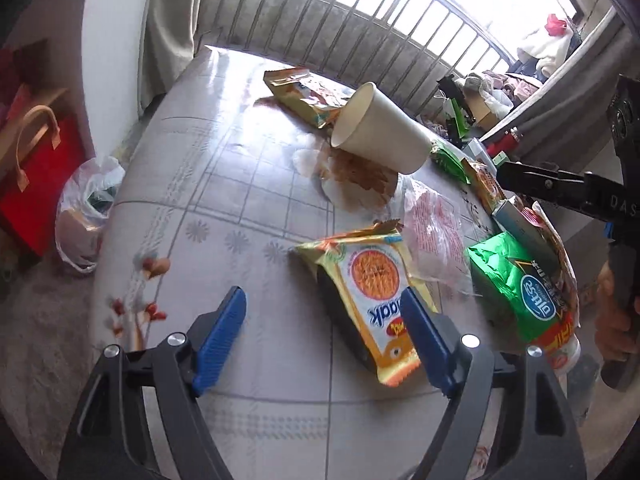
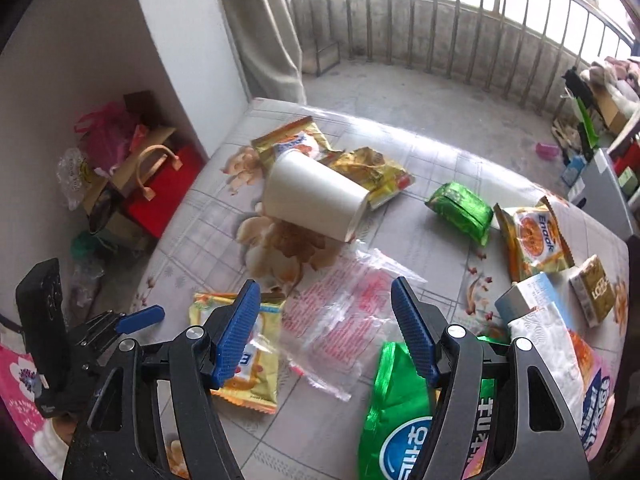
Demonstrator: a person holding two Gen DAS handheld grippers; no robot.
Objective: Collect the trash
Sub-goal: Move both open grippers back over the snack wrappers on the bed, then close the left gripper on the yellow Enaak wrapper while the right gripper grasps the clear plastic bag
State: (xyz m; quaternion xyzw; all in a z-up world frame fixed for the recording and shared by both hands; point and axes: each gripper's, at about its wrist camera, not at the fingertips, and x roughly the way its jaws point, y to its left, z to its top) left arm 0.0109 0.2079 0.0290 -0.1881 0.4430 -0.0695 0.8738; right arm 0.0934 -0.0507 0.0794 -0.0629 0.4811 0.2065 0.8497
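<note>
left wrist view: the left gripper (image 1: 324, 312) hangs over a littered table (image 1: 208, 184) with its blue jaws standing wide and nothing between them, the yellow snack packet (image 1: 370, 296) lying just to their right. right wrist view: the right gripper (image 2: 324, 328) is likewise spread and holds nothing, poised above the clear plastic bag (image 2: 344, 312) that lies just on the near side of the tipped paper cup (image 2: 316, 196). the rubbish sits scattered all round that cup: a brown spill (image 2: 296, 244) touching its mouth, a small green packet (image 2: 460, 206) well to its right, a large green packet (image 2: 400, 420) nearest the camera and well this side of the cup.

risk, as judged from here: the thin plastic bag may slide or slip out if the jaws close on only a loose edge, and a sweep toward the cup could drag wrappers through the spill. with both grippers close together over the same patch, they could also knock each other.

count, right wrist view: one cup, one clear bag, two green packets, four yellow or gold packets, two small boxes beside a white wrapper at the right edge.
</note>
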